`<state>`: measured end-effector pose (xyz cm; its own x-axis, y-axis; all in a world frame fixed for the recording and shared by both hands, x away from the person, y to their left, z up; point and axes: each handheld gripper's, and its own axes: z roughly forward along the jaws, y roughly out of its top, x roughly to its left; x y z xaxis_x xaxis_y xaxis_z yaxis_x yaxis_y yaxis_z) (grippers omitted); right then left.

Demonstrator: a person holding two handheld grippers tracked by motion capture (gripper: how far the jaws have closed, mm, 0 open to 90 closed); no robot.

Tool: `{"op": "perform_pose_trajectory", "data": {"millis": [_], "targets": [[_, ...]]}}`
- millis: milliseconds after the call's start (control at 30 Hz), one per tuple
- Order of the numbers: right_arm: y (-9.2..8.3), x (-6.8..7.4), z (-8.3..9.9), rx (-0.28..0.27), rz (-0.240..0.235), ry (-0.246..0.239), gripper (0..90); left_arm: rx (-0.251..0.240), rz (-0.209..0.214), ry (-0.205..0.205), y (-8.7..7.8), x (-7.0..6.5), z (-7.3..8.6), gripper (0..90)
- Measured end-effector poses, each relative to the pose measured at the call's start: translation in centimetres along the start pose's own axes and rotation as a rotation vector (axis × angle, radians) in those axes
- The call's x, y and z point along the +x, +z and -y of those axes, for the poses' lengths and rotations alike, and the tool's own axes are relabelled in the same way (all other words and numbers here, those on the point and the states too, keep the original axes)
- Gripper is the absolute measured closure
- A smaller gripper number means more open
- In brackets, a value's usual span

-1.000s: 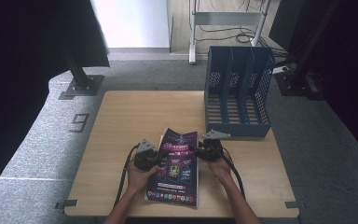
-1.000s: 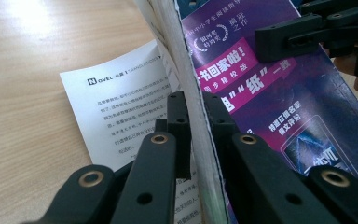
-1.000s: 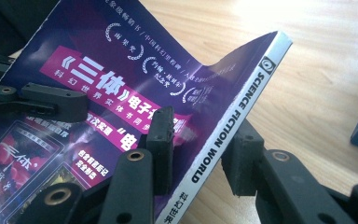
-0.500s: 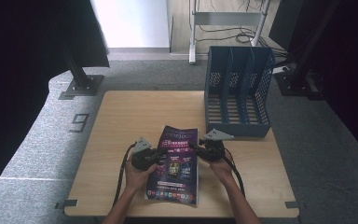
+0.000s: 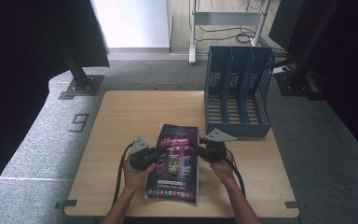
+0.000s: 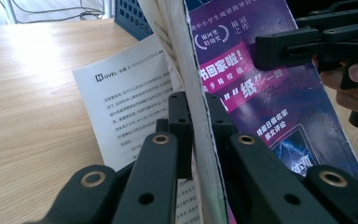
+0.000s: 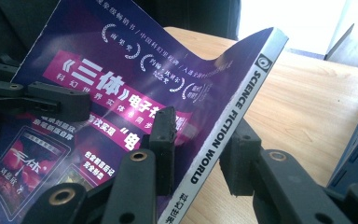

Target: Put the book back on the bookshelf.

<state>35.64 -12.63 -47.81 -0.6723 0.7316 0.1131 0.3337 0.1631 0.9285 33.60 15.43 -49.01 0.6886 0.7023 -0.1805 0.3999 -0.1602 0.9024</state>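
Magazine [image 5: 175, 161] thin, floppy, glossy cover; sags between grips. Left tongs [image 6: 193, 135] clenched on page edge, right tongs [image 7: 200, 154] clenched on spine; spine stiffest hold.

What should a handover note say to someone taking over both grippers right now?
Left gripper: shut on the magazine's page edge.
Right gripper: shut on its spine, which reads SCIENCE FICTION WORLD.
Magazine: held between both over the table's near middle; a loose printed sheet lies under it.
Blue file rack: far right corner, slots look empty.
Done: magazine gripped.
Left: probably slot it into the rack.
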Motion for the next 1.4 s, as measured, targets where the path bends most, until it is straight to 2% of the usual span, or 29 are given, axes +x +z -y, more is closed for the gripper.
{"op": "perform_pose_trajectory", "data": {"millis": [600,933,1267,1400], "targets": [[-1.1,0.9,-0.8,-0.050,-0.007,-0.046,69.0,-0.022,0.015,-0.005,-0.5,-0.1,-0.6,84.3],[-3.6,1.8,-2.3,-0.149,-0.019,-0.069,73.6,-0.075,0.020,0.031,-1.6,-1.3,-2.3,85.4],[-4.3,2.0,-2.8,-0.178,-0.015,-0.078,74.9,-0.082,0.015,0.056,-1.7,-1.7,-3.2,85.7],[-4.6,2.0,-3.2,-0.198,-0.020,-0.069,75.6,-0.093,0.007,0.079,-2.1,-1.9,-4.0,85.9]]}}
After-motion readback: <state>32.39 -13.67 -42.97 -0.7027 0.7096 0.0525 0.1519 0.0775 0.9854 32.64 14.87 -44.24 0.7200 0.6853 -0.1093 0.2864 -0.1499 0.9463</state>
